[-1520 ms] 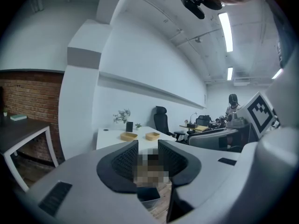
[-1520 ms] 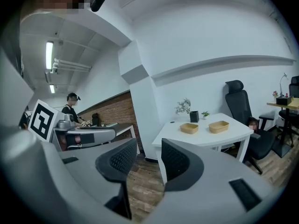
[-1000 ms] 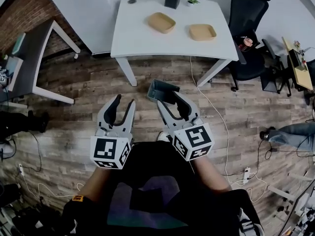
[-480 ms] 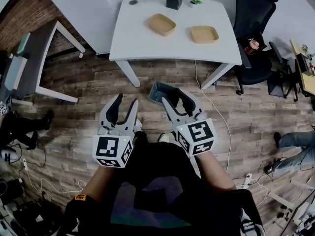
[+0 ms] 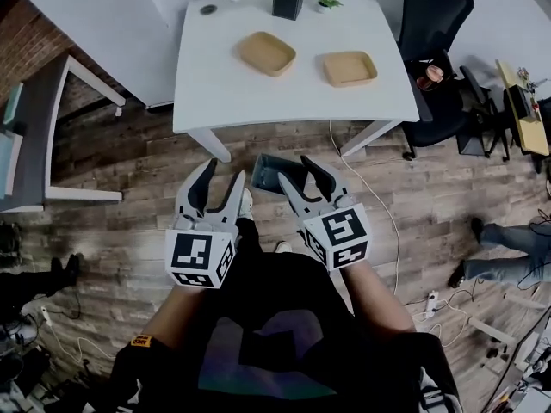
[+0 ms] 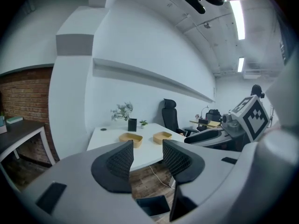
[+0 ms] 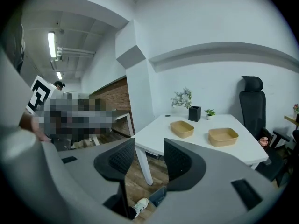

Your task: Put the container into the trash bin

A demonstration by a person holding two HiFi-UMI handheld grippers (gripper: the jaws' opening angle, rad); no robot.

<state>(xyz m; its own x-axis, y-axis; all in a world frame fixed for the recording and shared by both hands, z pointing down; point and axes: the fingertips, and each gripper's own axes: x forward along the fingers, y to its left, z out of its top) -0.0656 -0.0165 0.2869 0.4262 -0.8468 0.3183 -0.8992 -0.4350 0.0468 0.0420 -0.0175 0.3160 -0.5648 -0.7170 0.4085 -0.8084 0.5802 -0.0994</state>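
Note:
Two tan containers (image 5: 265, 53) (image 5: 349, 68) lie on the white table (image 5: 215, 84); they also show as containers (image 6: 131, 138) (image 6: 162, 136) in the left gripper view and as containers (image 7: 182, 128) (image 7: 223, 136) in the right gripper view. The dark trash bin (image 5: 269, 172) stands on the wood floor by the table's front, partly behind my right gripper (image 5: 297, 172). My left gripper (image 5: 222, 175) hangs beside it. Both are open and empty. The bin (image 6: 149, 205) sits low under the left gripper (image 6: 145, 153), and the bin (image 7: 158, 196) lies below the right gripper (image 7: 148, 160).
A black plant pot (image 5: 287, 0) and small plants stand at the table's far edge. A black office chair (image 5: 439, 24) is at the right, a grey desk (image 5: 43, 136) at the left. A cable (image 5: 379, 222) trails over the floor. Another person's legs (image 5: 508, 256) are far right.
The view has closed in on the table, which now sits nearer and further left. Both grippers have travelled forward with it, and the left jaws stand a little wider.

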